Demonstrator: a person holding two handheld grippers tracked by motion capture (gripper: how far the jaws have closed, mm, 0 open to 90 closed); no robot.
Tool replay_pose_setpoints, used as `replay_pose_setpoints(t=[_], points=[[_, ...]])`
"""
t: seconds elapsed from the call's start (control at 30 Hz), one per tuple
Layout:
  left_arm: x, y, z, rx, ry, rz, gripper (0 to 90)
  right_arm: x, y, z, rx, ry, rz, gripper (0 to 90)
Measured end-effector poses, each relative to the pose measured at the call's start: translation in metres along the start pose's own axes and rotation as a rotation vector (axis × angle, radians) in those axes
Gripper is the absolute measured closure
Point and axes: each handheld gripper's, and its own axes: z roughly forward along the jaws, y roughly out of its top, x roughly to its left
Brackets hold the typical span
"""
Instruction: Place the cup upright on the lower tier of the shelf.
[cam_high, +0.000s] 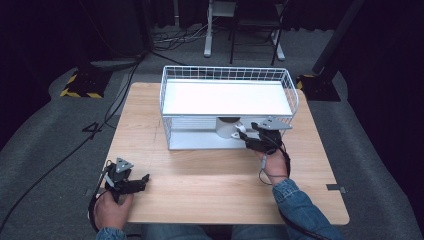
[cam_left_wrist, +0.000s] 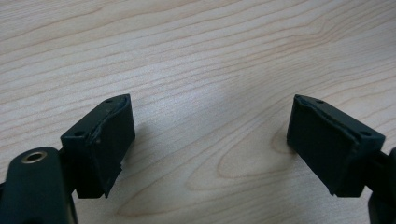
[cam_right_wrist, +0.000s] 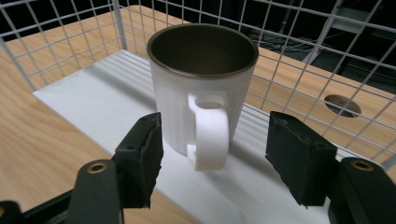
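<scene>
Your right jaws stand apart on either side of the mug's handle without pressing on it; there is a clear gap between each pad and the handle. Your right gripper sits at the open front of the wire rack, at the lower shelf, pointing in toward the mug.

The white mug stands upright on that white lower shelf, under the rack's top tray, with its dark inside facing up and its handle turned toward you, between your right jaws. In the high view it sits just behind the gripper, near the right of the shelf's middle.

Your left jaws are wide open with nothing between them, only bare wood grain beneath. Your left gripper rests low at the near left corner of the wooden surface, well apart from the rack, its tips pointing to the right, and your left hand holds it from behind. Your right hand comes in from the near edge in a denim sleeve.
</scene>
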Motion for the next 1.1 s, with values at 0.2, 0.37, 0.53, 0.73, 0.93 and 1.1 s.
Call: replay_pose_setpoints(t=[0.2,0.37,0.53,0.73,0.93,1.1], points=[[0.001,0.001,0.0,0.0,0.002,0.0,15.5,-0.003,0.001,-0.025,-0.003,0.015,-0.002,36.6],[0.001,0.0,0.0,-0.001,0.002,0.0,15.5,-0.006,0.0,-0.051,-0.009,0.029,0.001,36.4],[0.0,0.0,0.0,0.0,0.001,0.0,15.4,-0.009,0.0,-0.071,-0.007,0.04,0.002,35.8],[0.0,0.0,0.0,0.0,0.001,0.001,15.4,-0.013,-0.007,-0.089,-0.004,0.036,0.004,34.3],[0.001,0.0,0.0,0.001,0.001,0.002,15.4,-0.021,-0.024,-0.107,0.023,0.018,0.041,32.1],[0.001,0.001,0.0,0.001,0.002,0.0,15.4,-0.027,-0.034,-0.116,0.052,0.004,0.037,29.4]])
